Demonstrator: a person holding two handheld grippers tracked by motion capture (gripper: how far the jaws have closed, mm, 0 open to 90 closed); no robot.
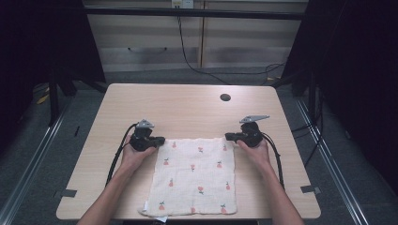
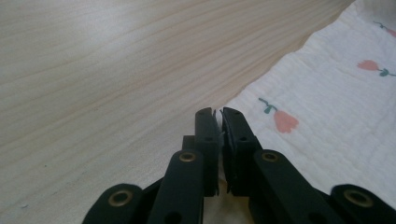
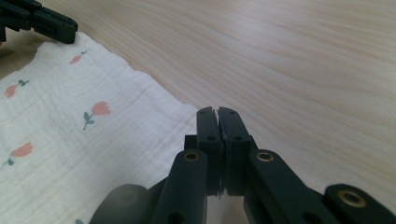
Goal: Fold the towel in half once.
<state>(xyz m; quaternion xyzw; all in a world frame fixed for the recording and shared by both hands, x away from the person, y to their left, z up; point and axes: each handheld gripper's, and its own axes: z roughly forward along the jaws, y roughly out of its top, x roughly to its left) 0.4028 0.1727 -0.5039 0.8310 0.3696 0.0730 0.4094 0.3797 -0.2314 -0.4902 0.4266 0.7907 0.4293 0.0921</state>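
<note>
1 cloth (image 1: pixel 195 176), 2 tools pinching corners

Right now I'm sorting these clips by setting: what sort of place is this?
Probably a recording lab: a bare wooden table on a grey floor, dark curtains at both sides, and cables trailing behind.

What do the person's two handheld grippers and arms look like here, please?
Both are black. The left gripper and right gripper each carry a grey three-cornered plate on top and trail a black cable back along the forearm. In the gripper views, each has two flat black jaws on linked arms with brass-coloured pivot rings. The forearms are bare, with no sleeves in view.
</note>
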